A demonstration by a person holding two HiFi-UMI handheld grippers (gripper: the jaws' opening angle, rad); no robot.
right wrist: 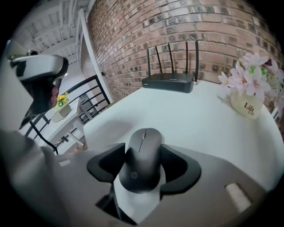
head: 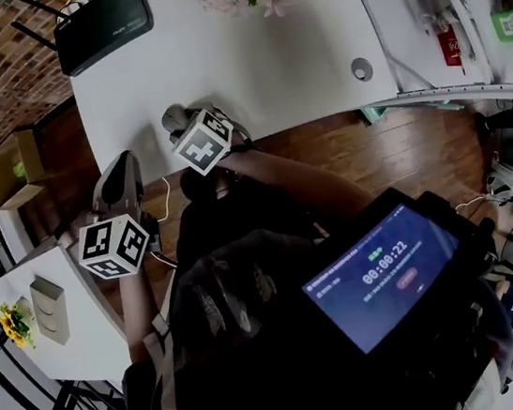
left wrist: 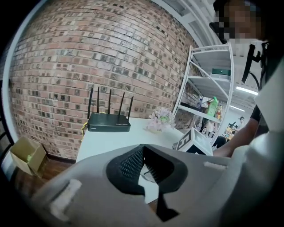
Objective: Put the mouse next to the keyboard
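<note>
White table (right wrist: 191,115) against brick, then: black mouse (right wrist: 141,170) at 6 o'clock in the right gripper view, lying by the table's near edge. Right gripper (right wrist: 144,156) half spread, both pads pinching the mouse's flanks. Best to lift level, keep an even squeeze and carry low toward the keyboard (none visible in any view). Router (right wrist: 168,83) at 12 o'clock, flowers (right wrist: 248,84) at 2. Left gripper (left wrist: 143,162) pressed together, empty.
</note>
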